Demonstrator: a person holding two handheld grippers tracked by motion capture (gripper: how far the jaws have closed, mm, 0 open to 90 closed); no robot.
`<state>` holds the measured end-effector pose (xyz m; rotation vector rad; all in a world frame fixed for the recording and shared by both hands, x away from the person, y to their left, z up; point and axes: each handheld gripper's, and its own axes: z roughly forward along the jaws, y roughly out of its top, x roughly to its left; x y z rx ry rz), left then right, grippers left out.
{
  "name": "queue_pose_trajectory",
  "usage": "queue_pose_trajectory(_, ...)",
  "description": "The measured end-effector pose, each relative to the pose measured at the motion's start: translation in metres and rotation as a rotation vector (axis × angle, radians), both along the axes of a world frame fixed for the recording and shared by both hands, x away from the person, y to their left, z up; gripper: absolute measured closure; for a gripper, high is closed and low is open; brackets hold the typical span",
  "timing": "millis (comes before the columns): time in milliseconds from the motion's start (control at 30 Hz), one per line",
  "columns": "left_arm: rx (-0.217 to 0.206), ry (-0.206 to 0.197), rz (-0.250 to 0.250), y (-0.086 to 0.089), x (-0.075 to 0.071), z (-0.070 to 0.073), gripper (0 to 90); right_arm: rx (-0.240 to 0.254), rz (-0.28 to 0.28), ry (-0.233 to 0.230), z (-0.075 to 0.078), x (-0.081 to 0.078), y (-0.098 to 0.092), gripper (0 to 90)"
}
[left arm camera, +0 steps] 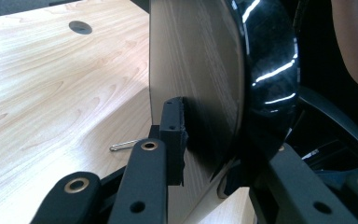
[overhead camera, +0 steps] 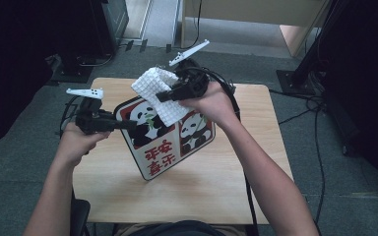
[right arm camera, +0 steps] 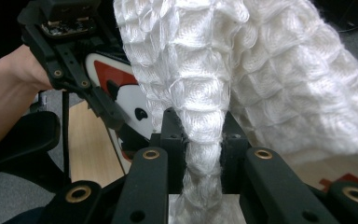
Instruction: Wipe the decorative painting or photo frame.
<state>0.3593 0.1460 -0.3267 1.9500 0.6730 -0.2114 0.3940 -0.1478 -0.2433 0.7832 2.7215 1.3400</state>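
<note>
A glossy board (overhead camera: pixel 165 152) printed with pandas and red characters stands tilted on edge over the wooden table (overhead camera: pixel 216 187). My left gripper (overhead camera: pixel 128 125) is shut on the board's left edge. In the left gripper view its jaws (left arm camera: pixel 209 135) clamp the rim, with the board's wooden back (left arm camera: pixel 191 60) facing the camera. My right gripper (overhead camera: pixel 165 96) is shut on a white waffle-weave cloth (overhead camera: pixel 160 93), which hangs against the board's upper face. In the right gripper view the cloth (right arm camera: pixel 261 70) bunches between the jaws (right arm camera: pixel 203 135), and the board (right arm camera: pixel 126 93) and the left gripper (right arm camera: pixel 114 119) show behind it.
A round cable hole (left arm camera: pixel 80 27) and a small metal pin (left arm camera: pixel 123 146) are on the tabletop (left arm camera: pixel 51 84). Cables (overhead camera: pixel 320 128) trail over the grey floor at the right. Black stands (overhead camera: pixel 78 69) flank the far side of the table.
</note>
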Motion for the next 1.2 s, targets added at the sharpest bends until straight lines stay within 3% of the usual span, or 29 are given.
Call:
queue_pose_trajectory(367, 0.001, 0.002, -0.003, 0.001, 0.000, 0.000, 73.4, -0.001, -0.002, 0.006, -0.010, 0.002, 0.002, 77.3)
queue_pose_trajectory(1200, 0.003, 0.002, -0.005, 0.000, 0.001, -0.001, 73.1, 0.011, -0.001, 0.037, -0.051, -0.002, -0.010, 77.1)
